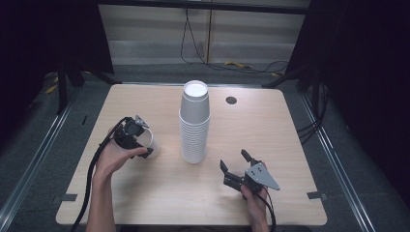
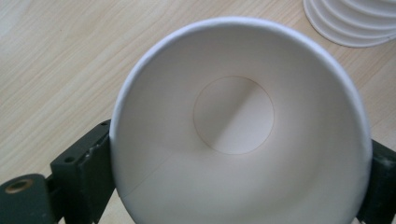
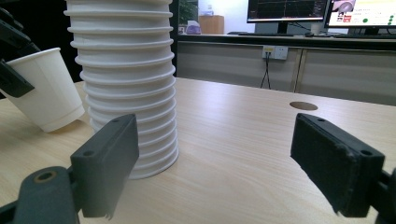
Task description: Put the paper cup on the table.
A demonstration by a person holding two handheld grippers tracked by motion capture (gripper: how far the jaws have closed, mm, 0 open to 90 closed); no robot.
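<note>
high view: left gripper (image 1: 145, 145) clamps a blank paper cup (image 1: 149, 140); right gripper (image 1: 236, 162) gapes, no writing readable.

table (image 1: 145, 193) – light wood, round hole (image 1: 231, 100) (far side) | on it: stack of inverted white paper cups (image 1: 195, 123)

White paper cups (image 1: 194, 121) stand on a pale wood-grain table (image 1: 270, 140) (black hand-held gripper (image 1: 239, 166) jaws).

Bright overhead light on the table (image 1: 270, 145), dark surroundings, soft focus
</note>
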